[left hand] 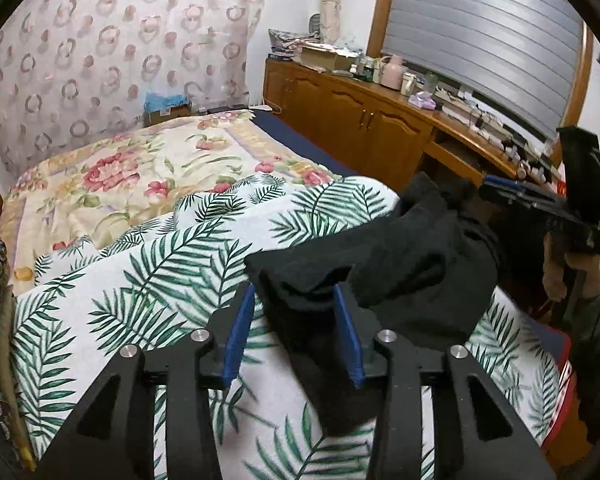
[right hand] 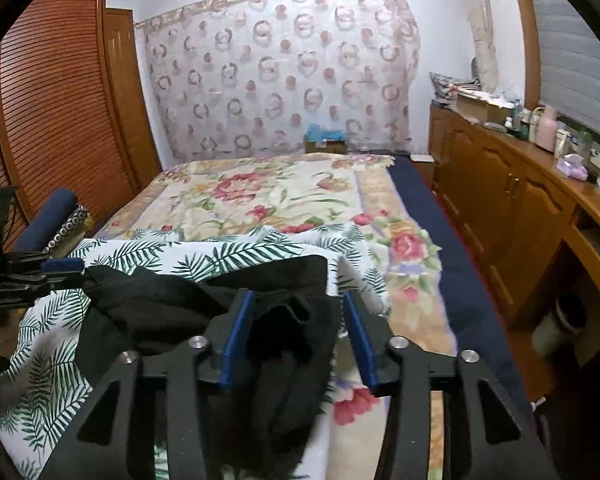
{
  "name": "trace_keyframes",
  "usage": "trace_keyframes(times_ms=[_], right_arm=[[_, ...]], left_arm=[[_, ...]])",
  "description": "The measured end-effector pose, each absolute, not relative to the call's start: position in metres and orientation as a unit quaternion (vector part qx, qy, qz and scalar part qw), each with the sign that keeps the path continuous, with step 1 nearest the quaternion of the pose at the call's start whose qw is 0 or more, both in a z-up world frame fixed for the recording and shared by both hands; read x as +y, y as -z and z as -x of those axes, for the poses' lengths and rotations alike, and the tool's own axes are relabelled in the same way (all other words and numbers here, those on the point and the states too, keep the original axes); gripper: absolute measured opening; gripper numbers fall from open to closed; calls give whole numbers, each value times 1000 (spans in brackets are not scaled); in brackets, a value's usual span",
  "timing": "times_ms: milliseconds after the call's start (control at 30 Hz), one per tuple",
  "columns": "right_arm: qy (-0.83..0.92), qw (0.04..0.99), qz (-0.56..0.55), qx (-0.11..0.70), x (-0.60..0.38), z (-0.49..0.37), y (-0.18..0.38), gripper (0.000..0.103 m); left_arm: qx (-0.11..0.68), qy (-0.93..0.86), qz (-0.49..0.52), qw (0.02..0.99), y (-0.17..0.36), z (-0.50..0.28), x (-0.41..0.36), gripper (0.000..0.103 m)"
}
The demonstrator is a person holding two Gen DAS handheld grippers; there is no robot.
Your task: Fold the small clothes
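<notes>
Black garment (left hand: 400, 264) slumps between both sets of jaws, on the palm-print sheet (left hand: 120, 280). Left gripper (left hand: 296, 334) and right gripper (right hand: 296, 340) stand parted, pads off the cloth: it looks let go to settle after a fold.

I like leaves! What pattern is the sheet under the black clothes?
Green fern leaves on white, on the leaf-print sheet; clearest in the left wrist view.
</notes>
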State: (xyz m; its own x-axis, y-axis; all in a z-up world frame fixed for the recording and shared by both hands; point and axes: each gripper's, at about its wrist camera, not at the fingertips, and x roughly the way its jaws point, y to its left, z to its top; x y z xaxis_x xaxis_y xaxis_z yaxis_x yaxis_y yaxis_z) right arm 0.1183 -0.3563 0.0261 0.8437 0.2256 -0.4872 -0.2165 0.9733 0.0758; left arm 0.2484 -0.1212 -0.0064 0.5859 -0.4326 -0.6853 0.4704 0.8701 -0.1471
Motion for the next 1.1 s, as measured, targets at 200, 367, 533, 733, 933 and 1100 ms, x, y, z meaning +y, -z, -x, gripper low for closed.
trace_keyframes(times_ms=[200,367,533,733,933,1100], right_arm=[[-126,953,5,274,-354,-112,-10,56],[-147,944,-6,295,-340,-131,-8,56],[-169,941,-18,292,-337,-152,-12,41],[-174,939,-11,295,-351,-160,-11,1],[-113,949,-10,293,-364,-160,-11,1],[-107,949,12,297,-356,-150,-19,14]], left_arm=[[400,265,-28,877,26,-252,-119,67],[411,259,-20,874,34,-274,-125,67],[404,240,-31,882,36,-299,-127,67],[407,226,-27,885,41,-315,-125,67],[409,226,-33,884,44,-316,-127,67],[411,225,-36,883,48,-319,-129,67]])
